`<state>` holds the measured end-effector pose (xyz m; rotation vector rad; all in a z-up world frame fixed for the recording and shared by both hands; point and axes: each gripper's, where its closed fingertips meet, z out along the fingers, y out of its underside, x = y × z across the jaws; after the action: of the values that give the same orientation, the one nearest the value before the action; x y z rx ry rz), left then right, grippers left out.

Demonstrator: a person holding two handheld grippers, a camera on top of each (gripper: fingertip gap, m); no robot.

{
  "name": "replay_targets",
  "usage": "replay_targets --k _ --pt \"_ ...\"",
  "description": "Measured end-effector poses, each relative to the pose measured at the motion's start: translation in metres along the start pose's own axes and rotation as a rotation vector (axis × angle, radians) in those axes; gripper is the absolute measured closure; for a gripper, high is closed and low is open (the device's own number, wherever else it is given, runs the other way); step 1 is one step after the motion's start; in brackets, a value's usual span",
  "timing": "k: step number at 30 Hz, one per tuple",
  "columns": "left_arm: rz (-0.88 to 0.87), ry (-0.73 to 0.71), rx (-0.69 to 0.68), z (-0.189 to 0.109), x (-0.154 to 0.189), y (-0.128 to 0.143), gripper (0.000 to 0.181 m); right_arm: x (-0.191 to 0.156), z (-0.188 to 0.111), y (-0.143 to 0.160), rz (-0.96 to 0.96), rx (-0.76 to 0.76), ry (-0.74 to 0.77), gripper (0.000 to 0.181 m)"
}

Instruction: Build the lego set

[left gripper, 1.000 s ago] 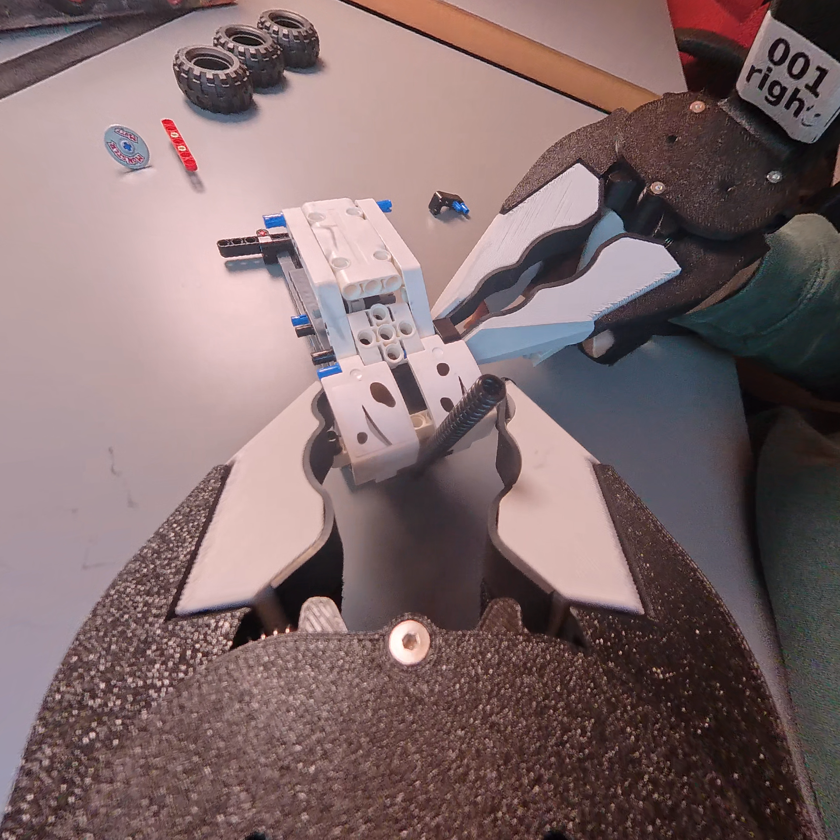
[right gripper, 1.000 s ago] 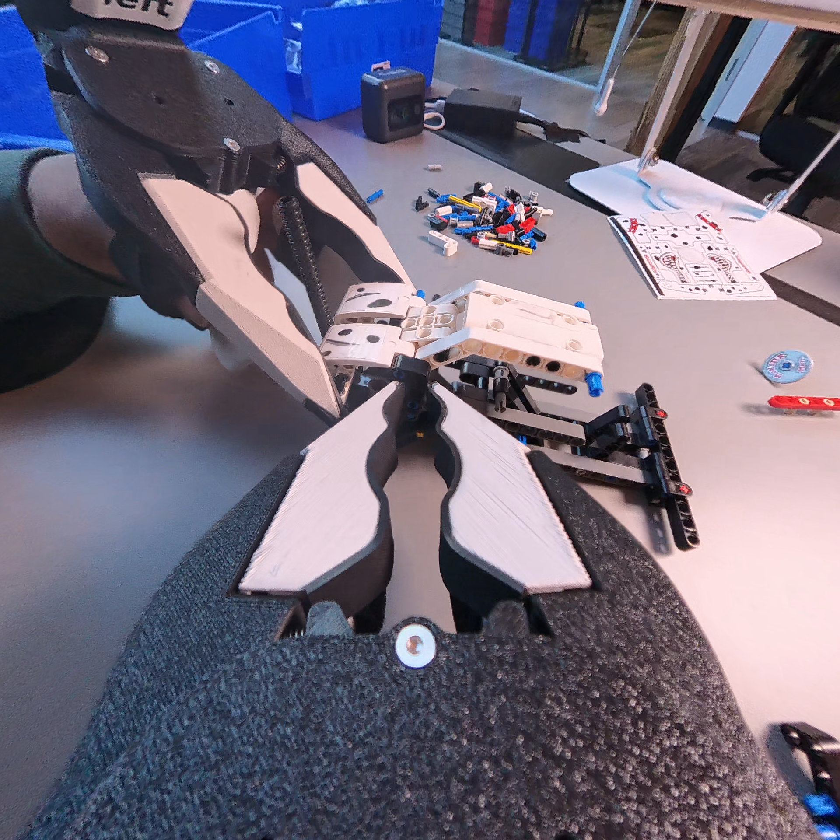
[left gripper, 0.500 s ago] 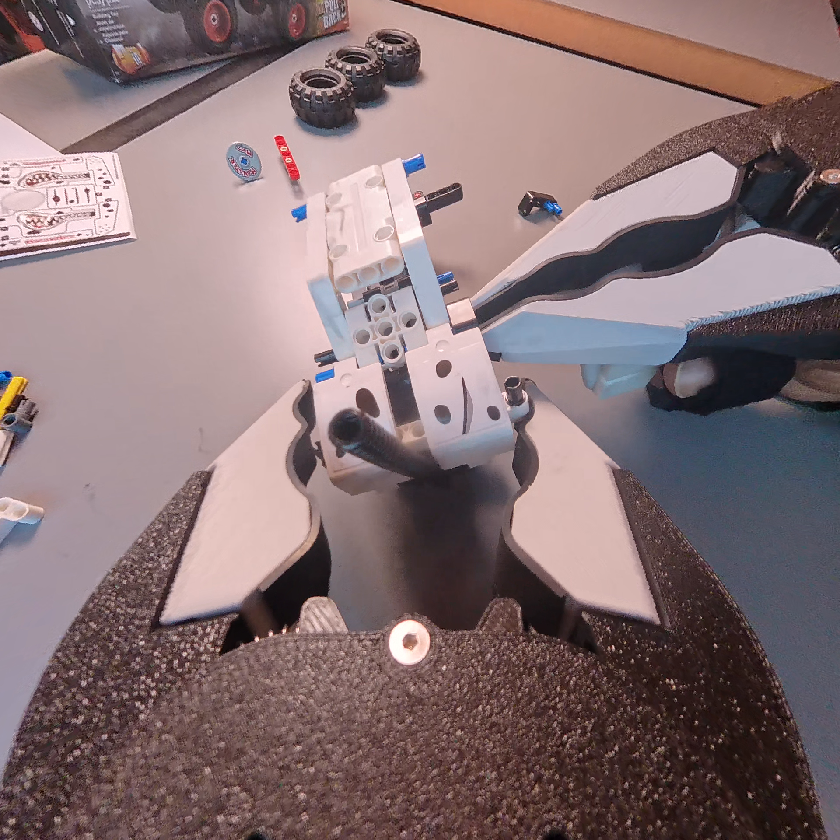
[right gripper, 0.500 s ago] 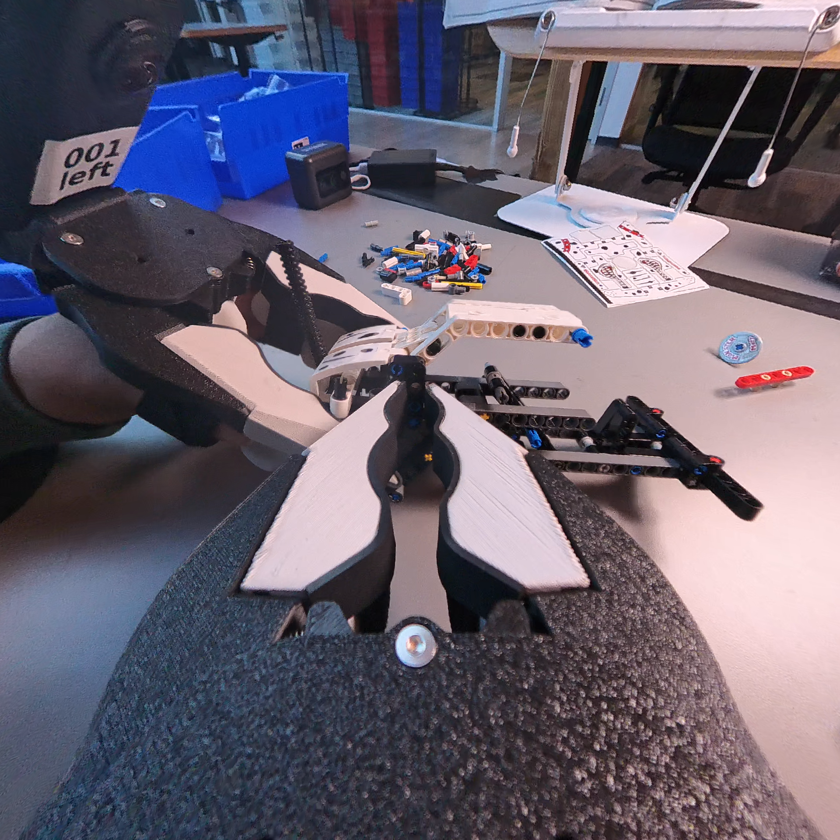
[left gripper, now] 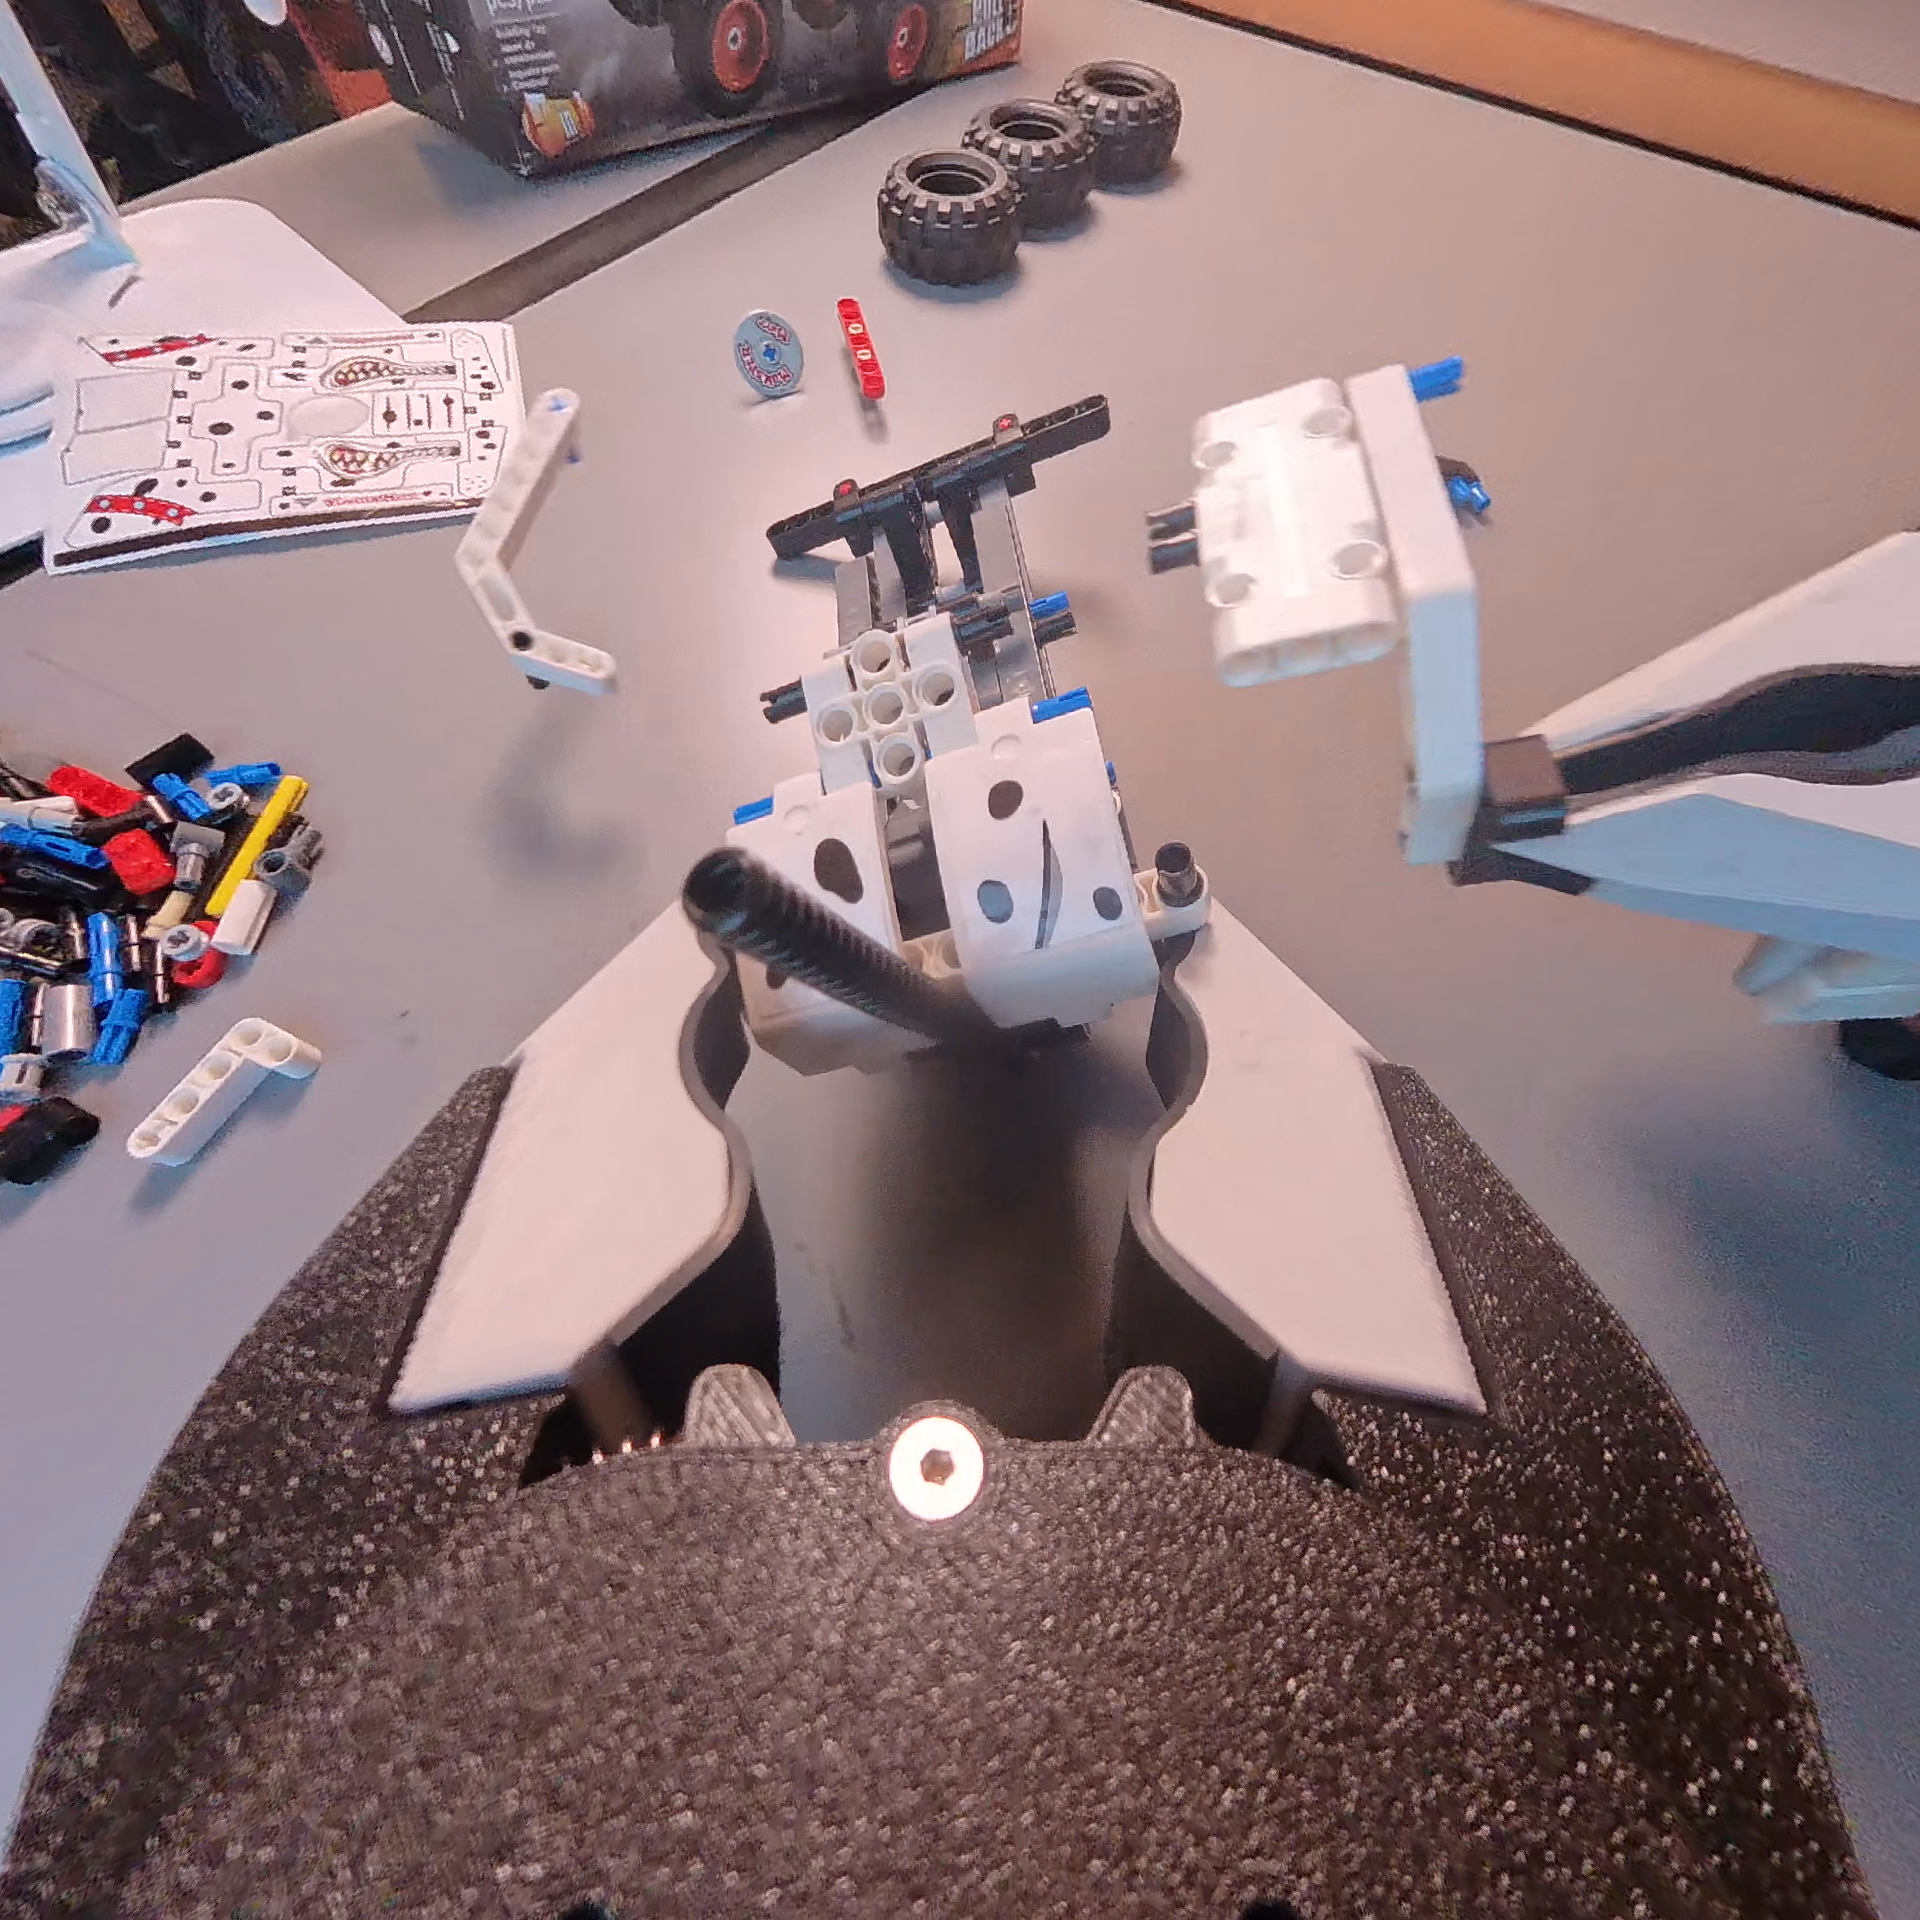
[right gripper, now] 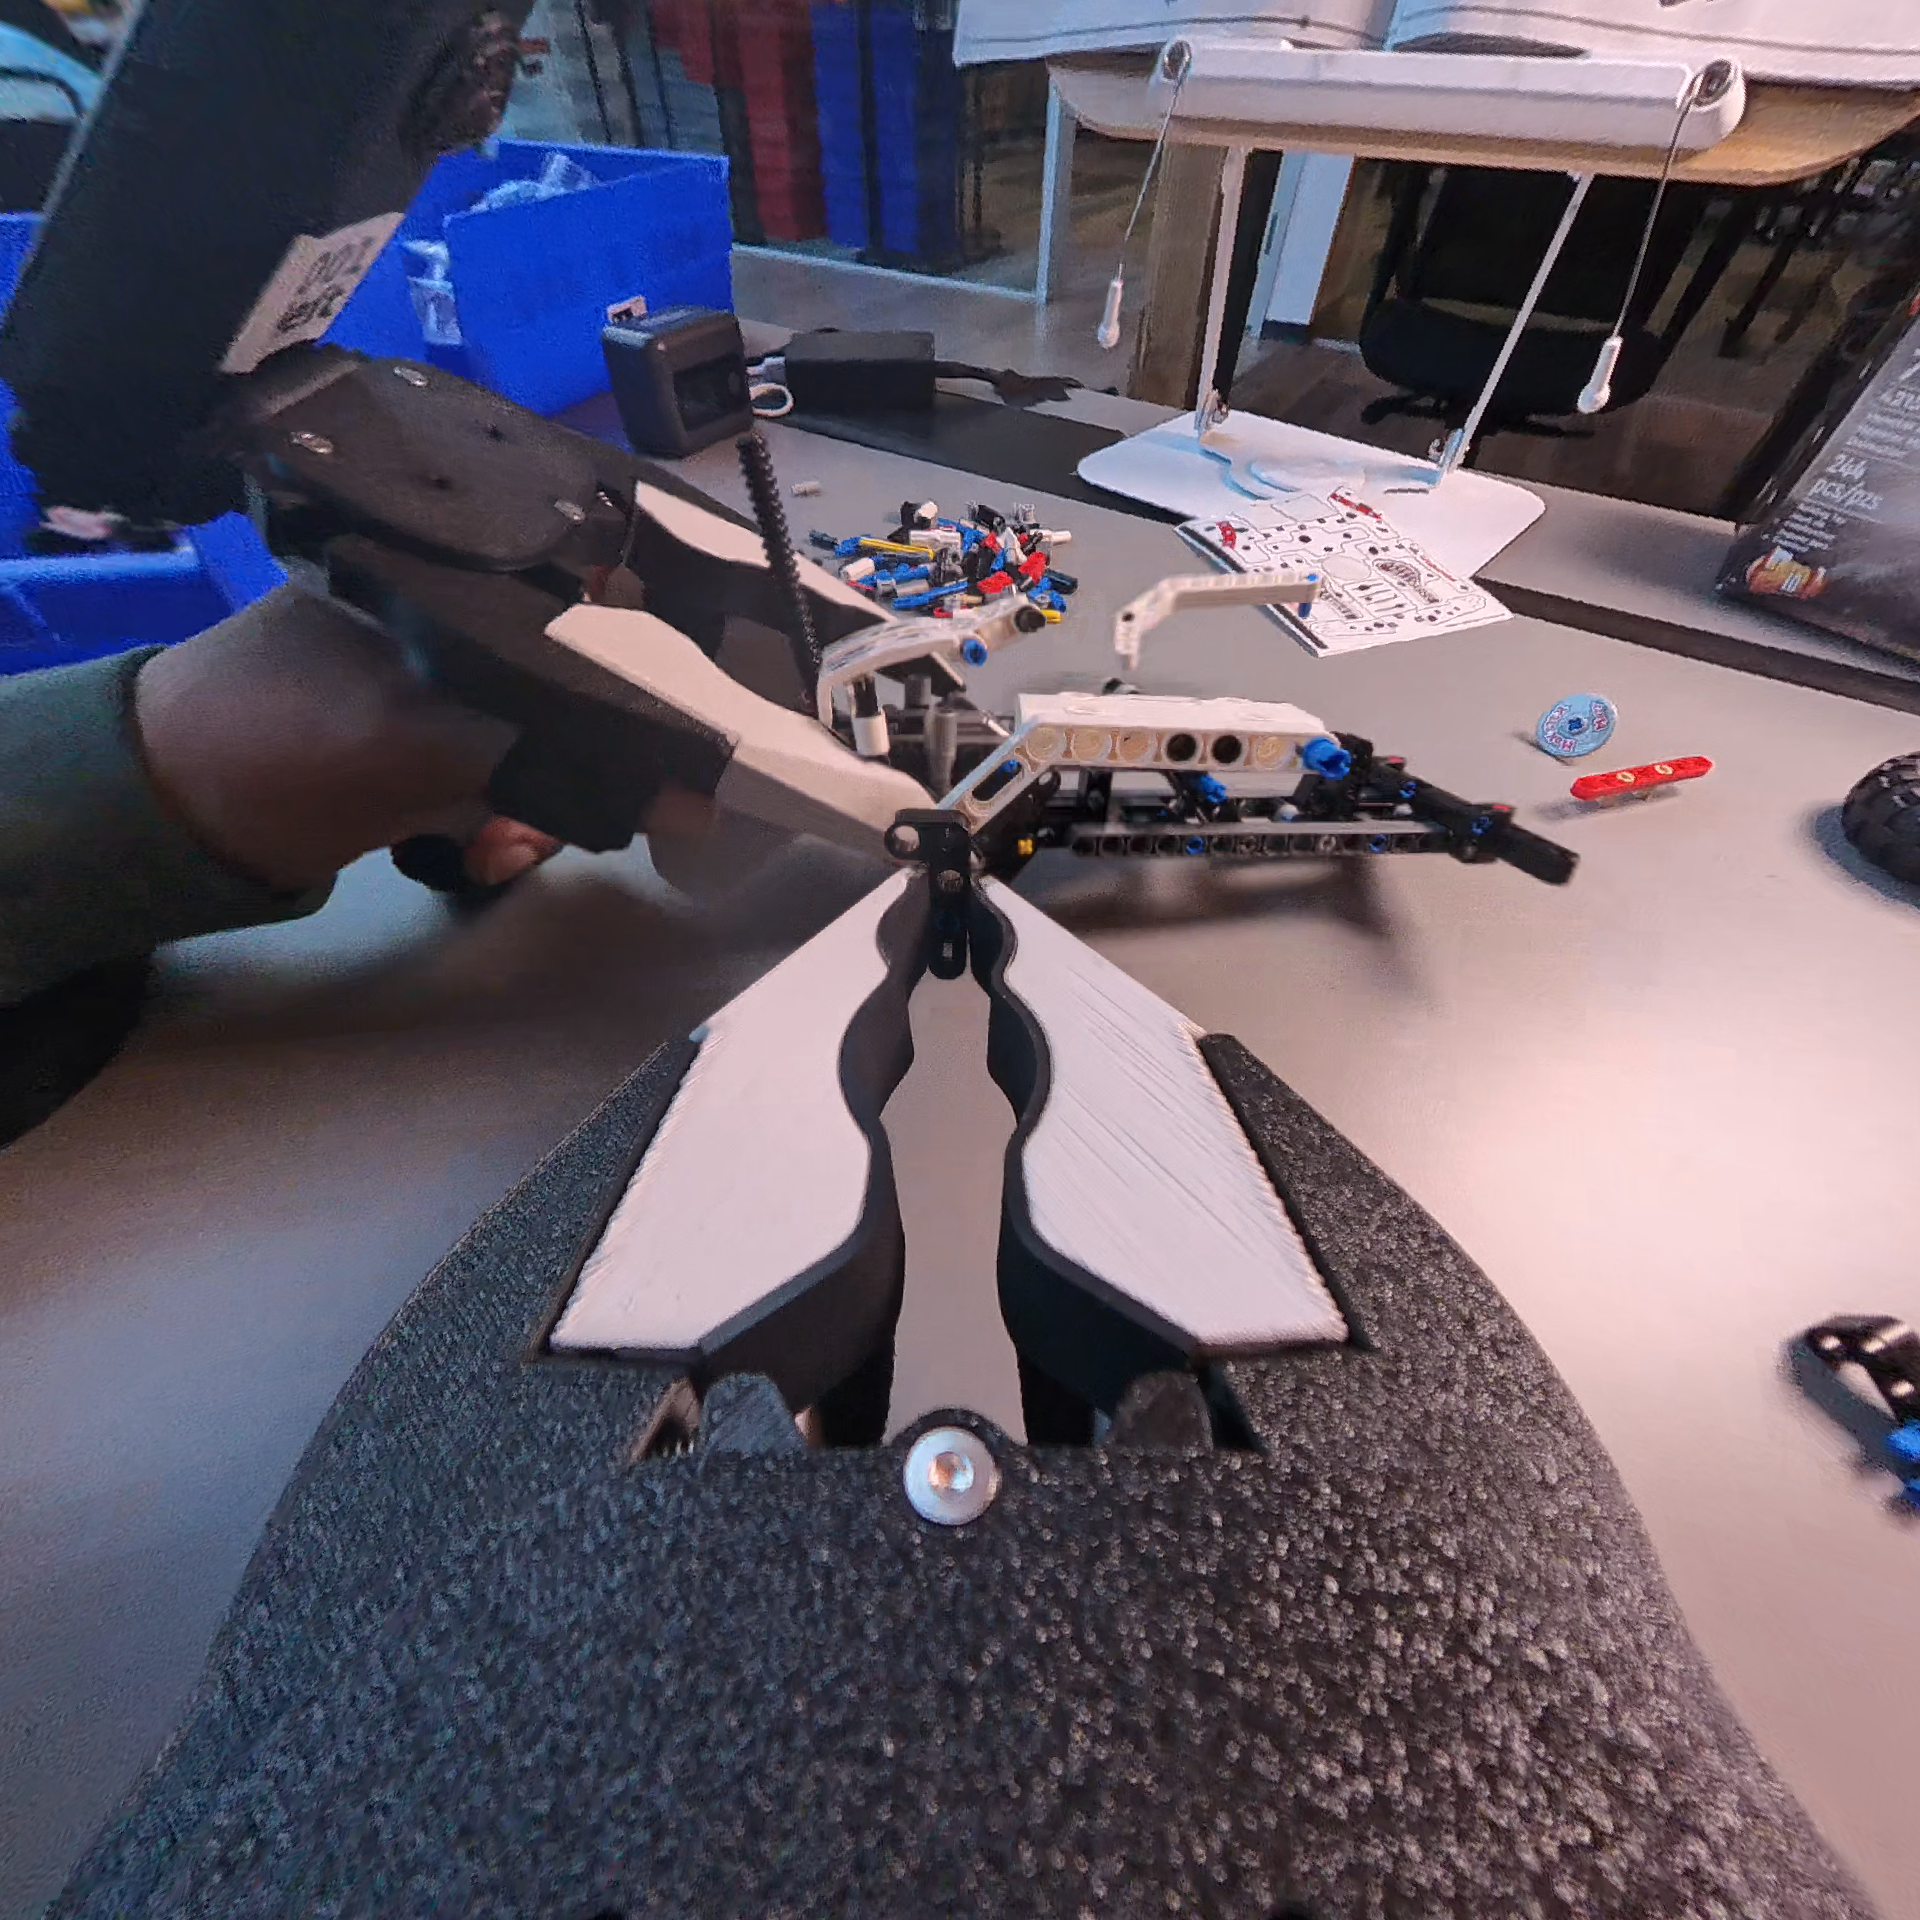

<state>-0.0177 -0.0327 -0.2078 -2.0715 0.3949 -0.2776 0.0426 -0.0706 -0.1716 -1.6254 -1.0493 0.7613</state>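
Your left gripper (left gripper: 940, 966) pinching the white nose of the chassis (left gripper: 940, 665) above the grey table (left gripper: 1558, 312), your right gripper (right gripper: 945, 914) pressed onto the black connector of the detached white panel (left gripper: 1320, 540), held just right of the chassis.

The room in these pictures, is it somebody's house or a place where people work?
Probably a workroom or lab, not a house. Blue storage bins stand at the back of a big grey table, a black office chair waits behind it, and a white stand holds a booklet over loose Lego pieces.
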Motion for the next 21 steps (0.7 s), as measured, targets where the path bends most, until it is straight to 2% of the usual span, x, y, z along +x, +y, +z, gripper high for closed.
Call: replay_targets --k 5,9,17,21 --pt "0.090 0.074 -0.002 -0.001 0.017 0.001 0.101 0.008 -0.015 -0.002 0.015 -0.009 -0.016 0.175" --pt "0.100 0.092 0.000 -0.002 0.020 0.002 0.101 0.023 -0.025 -0.005 0.009 -0.022 -0.005 0.175" --pt "0.229 0.139 0.009 -0.006 0.030 0.006 0.099 0.057 -0.042 -0.003 -0.019 -0.070 0.034 0.175" --pt "0.235 0.237 0.000 -0.014 0.041 0.007 0.084 0.078 -0.051 -0.001 -0.055 -0.105 0.013 0.175"
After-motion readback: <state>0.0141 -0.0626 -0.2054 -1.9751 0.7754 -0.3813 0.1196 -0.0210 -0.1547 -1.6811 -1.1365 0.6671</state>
